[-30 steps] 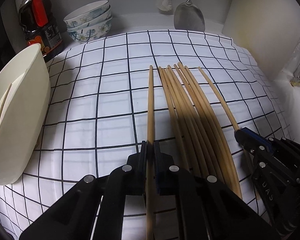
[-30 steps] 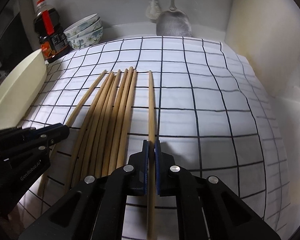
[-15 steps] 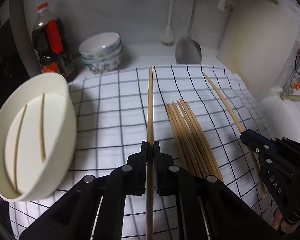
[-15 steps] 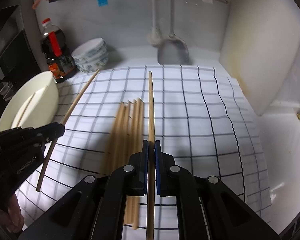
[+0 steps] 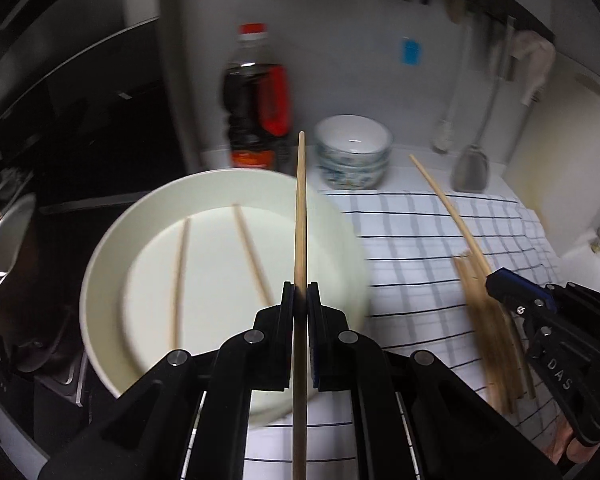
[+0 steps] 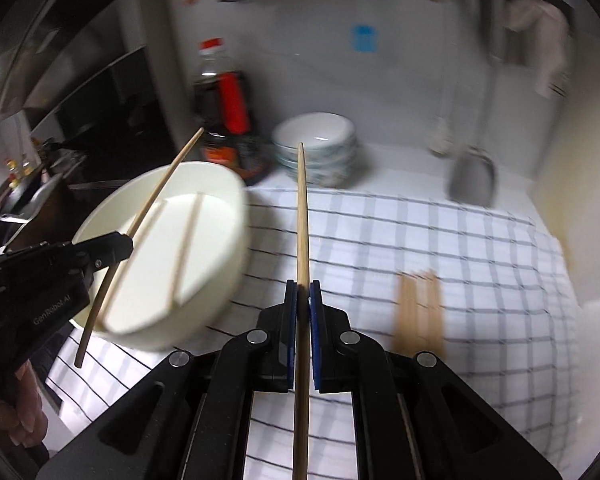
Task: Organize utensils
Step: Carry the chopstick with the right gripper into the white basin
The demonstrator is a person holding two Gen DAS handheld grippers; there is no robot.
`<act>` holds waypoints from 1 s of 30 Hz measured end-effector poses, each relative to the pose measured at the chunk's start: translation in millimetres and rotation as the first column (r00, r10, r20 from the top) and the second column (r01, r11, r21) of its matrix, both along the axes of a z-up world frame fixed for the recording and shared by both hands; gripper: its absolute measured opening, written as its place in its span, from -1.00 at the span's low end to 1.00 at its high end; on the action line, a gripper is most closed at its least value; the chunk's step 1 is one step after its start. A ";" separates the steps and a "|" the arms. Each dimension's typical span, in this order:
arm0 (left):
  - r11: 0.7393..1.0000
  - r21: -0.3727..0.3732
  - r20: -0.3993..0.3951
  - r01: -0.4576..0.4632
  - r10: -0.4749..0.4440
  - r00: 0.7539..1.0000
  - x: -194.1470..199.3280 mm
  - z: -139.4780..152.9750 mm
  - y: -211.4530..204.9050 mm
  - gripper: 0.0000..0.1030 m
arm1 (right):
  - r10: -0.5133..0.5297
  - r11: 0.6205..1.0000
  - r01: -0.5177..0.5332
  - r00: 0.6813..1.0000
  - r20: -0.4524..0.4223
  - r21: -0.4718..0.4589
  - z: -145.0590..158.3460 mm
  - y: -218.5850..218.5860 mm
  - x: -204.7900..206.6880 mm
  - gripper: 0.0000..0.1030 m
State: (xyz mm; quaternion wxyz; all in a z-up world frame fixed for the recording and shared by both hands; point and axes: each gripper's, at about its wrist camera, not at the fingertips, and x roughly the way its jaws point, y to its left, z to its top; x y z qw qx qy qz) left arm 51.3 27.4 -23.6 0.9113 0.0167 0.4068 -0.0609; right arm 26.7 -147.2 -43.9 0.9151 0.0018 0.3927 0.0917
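The left gripper point(image 5: 300, 300) points forward and downward, its two black jaws pressed together on a thin wooden stick that runs straight out between the blue pads. The right gripper point(image 6: 303, 300) has the same slant and is clamped the same way on a stick of its own; in the left wrist view it shows at the right edge, seen from the side. A few fingers point(image 6: 22, 420) of the left hand curl around that gripper's handle at the lower left of the right wrist view.
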 end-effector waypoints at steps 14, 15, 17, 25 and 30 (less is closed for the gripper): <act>0.993 0.013 -0.085 -0.113 0.114 0.990 38.5 -38.3 95.5 -0.86 | 0.098 0.993 -0.091 0.990 -0.098 0.070 -22.3 125.7 72.7 -0.89; 0.994 0.013 -0.090 -0.112 0.113 0.990 40.5 -40.3 98.5 -0.86 | 0.099 0.993 -0.091 0.989 -0.109 0.071 -25.0 127.1 74.4 -0.89; 0.994 0.013 -0.102 -0.107 0.108 0.989 46.6 -46.7 101.4 -0.86 | 0.094 0.994 -0.085 0.987 -0.134 0.070 -31.9 133.0 84.5 -0.89; 0.996 0.009 -0.144 -0.094 0.094 0.985 66.6 -67.0 110.1 -0.86 | 0.078 0.996 -0.068 0.974 -0.214 0.055 -51.2 142.9 104.1 -0.88; 0.995 0.011 -0.163 -0.099 0.100 0.982 76.3 -74.0 112.0 -0.85 | 0.072 0.997 -0.063 0.962 -0.262 0.045 -62.6 147.2 113.1 -0.88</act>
